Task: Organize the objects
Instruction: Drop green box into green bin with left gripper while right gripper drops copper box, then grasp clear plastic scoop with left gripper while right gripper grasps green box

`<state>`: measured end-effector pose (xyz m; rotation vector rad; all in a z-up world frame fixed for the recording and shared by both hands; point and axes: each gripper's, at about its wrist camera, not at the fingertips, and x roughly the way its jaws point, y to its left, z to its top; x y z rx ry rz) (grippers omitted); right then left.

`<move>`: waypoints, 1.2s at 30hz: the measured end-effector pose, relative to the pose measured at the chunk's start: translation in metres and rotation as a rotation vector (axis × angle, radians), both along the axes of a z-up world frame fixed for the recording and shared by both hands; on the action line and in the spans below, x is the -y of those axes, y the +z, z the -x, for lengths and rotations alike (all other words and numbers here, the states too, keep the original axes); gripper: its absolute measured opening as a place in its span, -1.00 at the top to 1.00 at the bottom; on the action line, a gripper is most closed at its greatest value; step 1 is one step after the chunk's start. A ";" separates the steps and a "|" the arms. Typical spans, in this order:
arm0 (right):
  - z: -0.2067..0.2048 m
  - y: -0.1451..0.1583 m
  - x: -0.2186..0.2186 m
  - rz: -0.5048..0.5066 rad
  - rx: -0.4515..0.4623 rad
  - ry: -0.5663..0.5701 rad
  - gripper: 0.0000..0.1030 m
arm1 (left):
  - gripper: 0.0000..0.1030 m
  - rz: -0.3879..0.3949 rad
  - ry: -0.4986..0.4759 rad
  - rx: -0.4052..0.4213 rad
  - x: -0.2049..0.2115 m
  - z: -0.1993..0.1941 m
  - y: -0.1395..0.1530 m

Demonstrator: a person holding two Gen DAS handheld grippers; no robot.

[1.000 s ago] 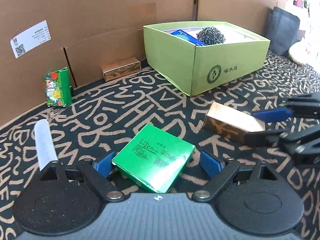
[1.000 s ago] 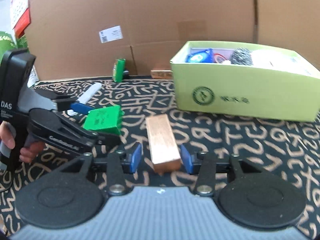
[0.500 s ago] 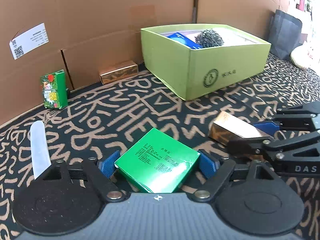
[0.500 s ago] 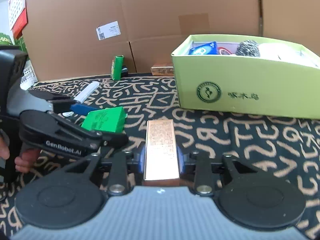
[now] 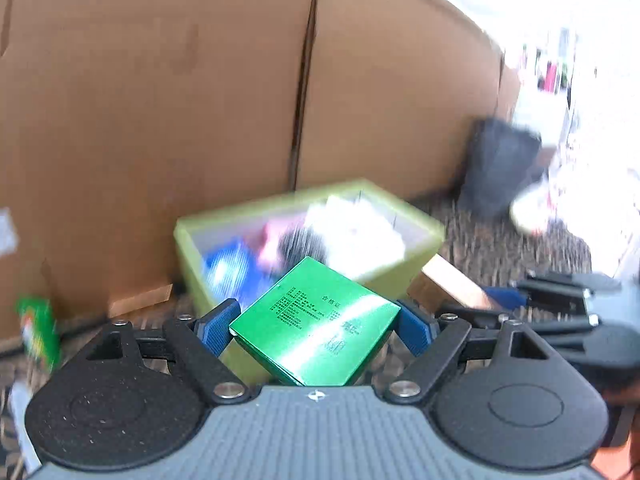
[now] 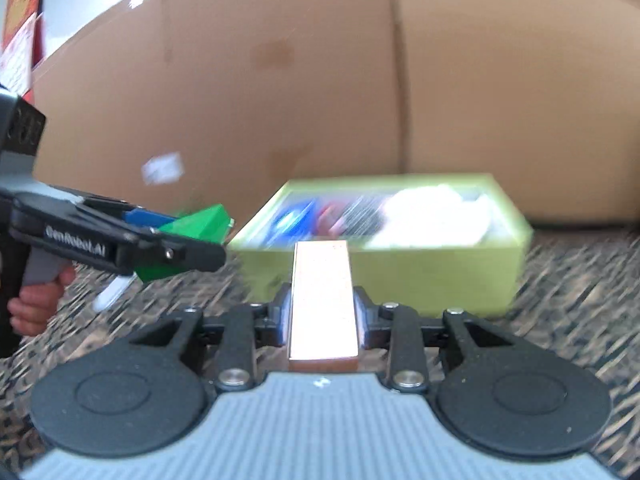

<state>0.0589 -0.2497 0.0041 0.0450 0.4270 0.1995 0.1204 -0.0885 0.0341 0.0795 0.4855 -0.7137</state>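
My left gripper (image 5: pixel 316 328) is shut on a flat green box (image 5: pixel 316 326) and holds it in the air, in front of the lime-green open box (image 5: pixel 224 220). My right gripper (image 6: pixel 323 314) is shut on a long copper-coloured box (image 6: pixel 323 300) and holds it raised before the lime-green box (image 6: pixel 400 276). In the right wrist view the left gripper (image 6: pixel 176 240) with the green box (image 6: pixel 200 220) is at the left. In the left wrist view the copper box (image 5: pixel 452 284) and right gripper (image 5: pixel 560 292) are at the right. The lime-green box holds blue, pink, dark and white items, blurred.
Cardboard walls (image 5: pixel 160 100) stand behind the lime-green box. A small green carton (image 5: pixel 38 332) and a small copper box (image 5: pixel 140 300) sit by the wall at the left. A white tube (image 6: pixel 110 296) lies on the patterned cloth (image 6: pixel 560 280). A dark bag (image 5: pixel 500 164) stands at the right.
Both grippers have lifted their boxes off the cloth and moved toward the lime-green box. The left gripper has closed on the green box. The views are now blurred from motion.
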 end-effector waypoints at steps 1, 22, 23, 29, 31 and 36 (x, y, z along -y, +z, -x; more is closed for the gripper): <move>-0.004 0.006 0.007 0.007 0.027 -0.024 0.42 | -0.67 0.018 0.012 0.007 0.012 -0.008 0.007; -0.124 -0.020 0.053 0.157 0.076 -0.231 -0.66 | -0.86 0.010 0.123 -0.050 0.116 -0.110 -0.026; -0.117 -0.022 0.050 0.161 0.088 -0.242 -0.76 | -0.86 0.019 0.116 -0.037 0.112 -0.105 -0.028; -0.089 -0.016 0.044 0.133 0.101 -0.222 -0.93 | -0.87 0.008 0.158 -0.006 0.091 -0.078 -0.022; -0.078 -0.007 0.037 0.147 0.127 -0.214 -1.00 | -0.87 0.005 0.181 -0.003 0.081 -0.067 -0.015; -0.048 0.013 0.022 0.143 0.158 -0.186 -1.00 | -0.87 -0.014 0.237 -0.031 0.050 -0.033 -0.005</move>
